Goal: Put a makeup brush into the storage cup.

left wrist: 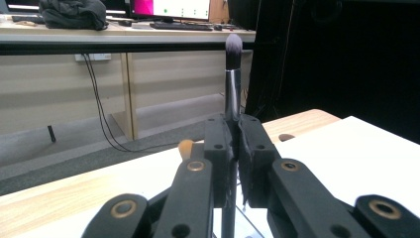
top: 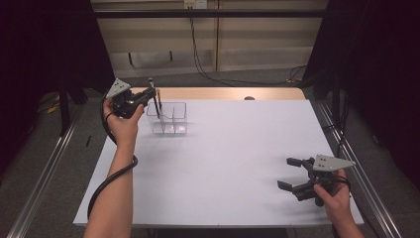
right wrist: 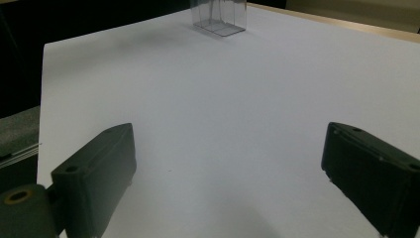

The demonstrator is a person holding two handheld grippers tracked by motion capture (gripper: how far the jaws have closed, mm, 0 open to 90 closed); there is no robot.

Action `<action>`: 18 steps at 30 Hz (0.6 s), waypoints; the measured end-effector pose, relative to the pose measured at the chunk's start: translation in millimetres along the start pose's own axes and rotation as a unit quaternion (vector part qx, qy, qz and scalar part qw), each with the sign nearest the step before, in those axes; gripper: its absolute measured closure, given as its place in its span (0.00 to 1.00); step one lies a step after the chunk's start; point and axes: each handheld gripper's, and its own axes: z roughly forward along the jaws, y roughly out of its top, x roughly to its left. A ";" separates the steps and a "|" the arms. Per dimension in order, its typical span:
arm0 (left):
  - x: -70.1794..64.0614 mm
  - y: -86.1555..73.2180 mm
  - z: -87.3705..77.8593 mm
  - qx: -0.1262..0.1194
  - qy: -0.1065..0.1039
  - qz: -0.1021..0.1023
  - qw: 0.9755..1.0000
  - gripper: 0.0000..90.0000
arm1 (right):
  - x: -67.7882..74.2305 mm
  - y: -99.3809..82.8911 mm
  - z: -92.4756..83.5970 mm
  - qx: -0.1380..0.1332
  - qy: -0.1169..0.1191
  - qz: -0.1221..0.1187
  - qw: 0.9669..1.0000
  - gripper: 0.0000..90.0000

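So the white counter is the big thing here, with a strip of bare wood along its far edge. Near the far left corner sits a clear plastic organizer, open on top and split into compartments, and you can see it again in the right gripper view, standing away from the right tongs. The left tongs are up by that far left corner, just above and beside the organizer's left end, and they're clamped tight on a makeup brush. In the left gripper view the 2 pads pinch the metal part of the brush, and it stands upright with the dark bristle tip on top. In the high view its lower end reaches down into the organizer's left side, though I can't tell exactly which compartment. The right tongs are way over by the near right corner, well apart from everything, jaws spread wide with nothing between them, just bare counter showing in the gap.
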 end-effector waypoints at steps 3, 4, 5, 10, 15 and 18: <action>-0.5 -1.4 0.4 0.002 0.000 -0.002 1.000 0.93 | -0.1 -0.1 0.0 -0.001 0.000 0.000 1.000 0.07; -0.5 -1.8 0.4 0.001 -0.001 -0.002 1.000 0.93 | 0.0 -0.1 0.0 -0.001 0.000 0.000 1.000 0.07; -0.5 -2.3 0.6 0.002 -0.002 -0.002 1.000 0.93 | 0.0 -0.1 0.0 -0.001 0.000 -0.001 1.000 0.07; 0.2 -5.2 1.3 0.005 -0.001 -0.003 1.000 0.93 | -0.4 -0.4 0.0 0.000 -0.001 0.000 1.000 0.07; -0.3 -7.0 2.1 0.006 -0.001 -0.003 1.000 0.93 | -0.5 -0.5 -0.2 -0.001 0.000 -0.001 1.000 0.07; -0.5 -8.1 2.1 0.008 -0.001 -0.005 1.000 0.93 | -0.2 -0.3 -0.3 -0.001 0.000 0.000 1.000 0.07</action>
